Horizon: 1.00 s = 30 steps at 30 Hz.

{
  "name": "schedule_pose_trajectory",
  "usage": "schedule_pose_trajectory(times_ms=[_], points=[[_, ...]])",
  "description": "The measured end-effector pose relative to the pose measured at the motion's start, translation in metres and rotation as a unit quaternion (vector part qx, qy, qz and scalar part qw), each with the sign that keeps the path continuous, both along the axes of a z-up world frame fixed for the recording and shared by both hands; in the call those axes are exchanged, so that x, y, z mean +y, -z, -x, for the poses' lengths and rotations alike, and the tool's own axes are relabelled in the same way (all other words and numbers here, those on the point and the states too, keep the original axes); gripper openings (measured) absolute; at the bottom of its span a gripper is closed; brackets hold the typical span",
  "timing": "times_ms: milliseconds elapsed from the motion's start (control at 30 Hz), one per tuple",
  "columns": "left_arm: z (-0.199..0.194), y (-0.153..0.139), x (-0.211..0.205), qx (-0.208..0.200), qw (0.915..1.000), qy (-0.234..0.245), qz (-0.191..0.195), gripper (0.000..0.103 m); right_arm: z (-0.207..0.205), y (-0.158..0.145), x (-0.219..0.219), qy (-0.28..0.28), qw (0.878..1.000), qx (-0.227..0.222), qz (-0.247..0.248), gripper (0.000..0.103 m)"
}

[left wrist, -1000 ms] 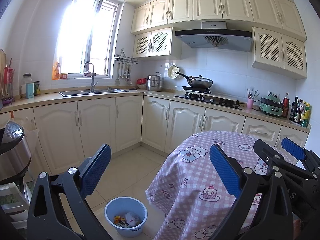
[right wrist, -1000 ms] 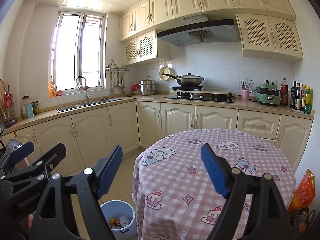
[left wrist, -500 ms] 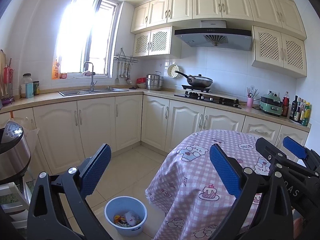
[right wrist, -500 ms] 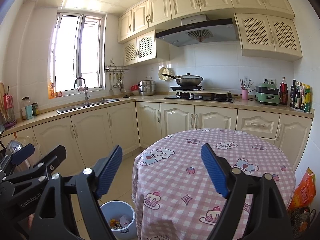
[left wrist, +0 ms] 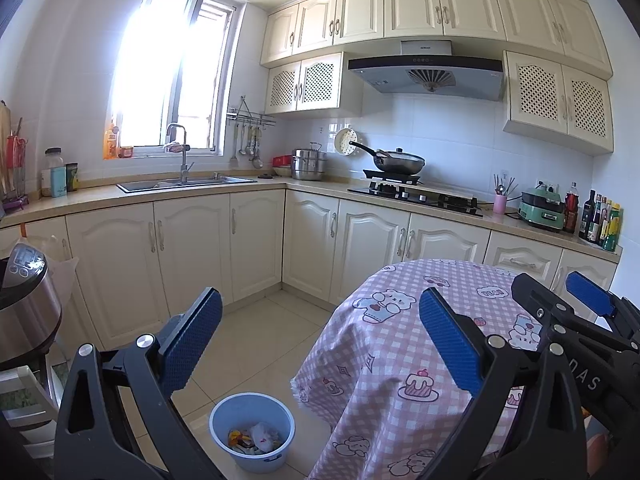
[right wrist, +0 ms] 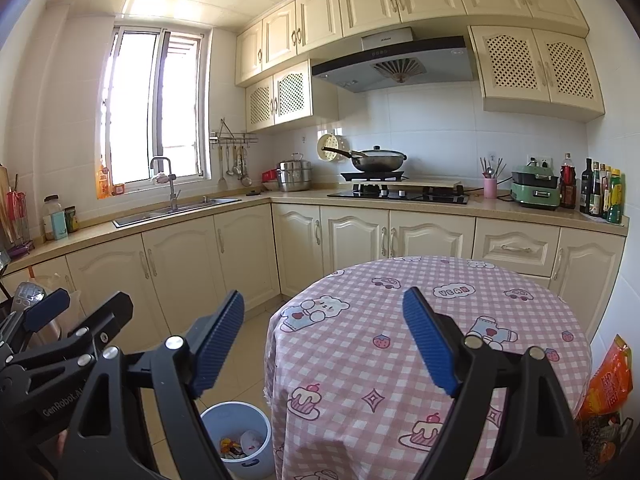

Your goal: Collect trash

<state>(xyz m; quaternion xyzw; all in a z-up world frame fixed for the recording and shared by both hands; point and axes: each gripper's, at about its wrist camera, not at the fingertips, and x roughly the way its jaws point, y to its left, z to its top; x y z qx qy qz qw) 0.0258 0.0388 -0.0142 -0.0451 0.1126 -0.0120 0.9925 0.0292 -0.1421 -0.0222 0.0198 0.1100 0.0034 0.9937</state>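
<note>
A light blue trash bin (left wrist: pixel 252 434) stands on the tiled floor beside the round table, with crumpled wrappers (left wrist: pixel 256 438) inside; it also shows in the right wrist view (right wrist: pixel 240 436). My left gripper (left wrist: pixel 320 340) is open and empty, held high above the floor and the bin. My right gripper (right wrist: pixel 324 340) is open and empty above the table's pink checked cloth (right wrist: pixel 440 340). The right gripper shows at the right edge of the left wrist view (left wrist: pixel 568 312). The left gripper shows at the left edge of the right wrist view (right wrist: pixel 72 320).
Cream cabinets and a counter run along the back with a sink (left wrist: pixel 184 184), a hob with a wok (left wrist: pixel 400 164) and bottles (left wrist: pixel 600 220). A steel cooker (left wrist: pixel 24 300) stands at the left. An orange bag (right wrist: pixel 608 380) hangs right of the table.
Both views have shifted very slightly; both grippers stay open and empty in the same place.
</note>
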Motion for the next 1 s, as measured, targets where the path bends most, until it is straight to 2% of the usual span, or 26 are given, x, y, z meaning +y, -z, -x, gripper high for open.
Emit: schedule_pose_trajectory(times_ms=[1000], points=[[-0.0022,0.0010,-0.0030,0.005,1.0000,0.005,-0.002,0.096,0.0027,-0.0023,-0.0016,0.004,1.000,-0.001,0.001,0.081]])
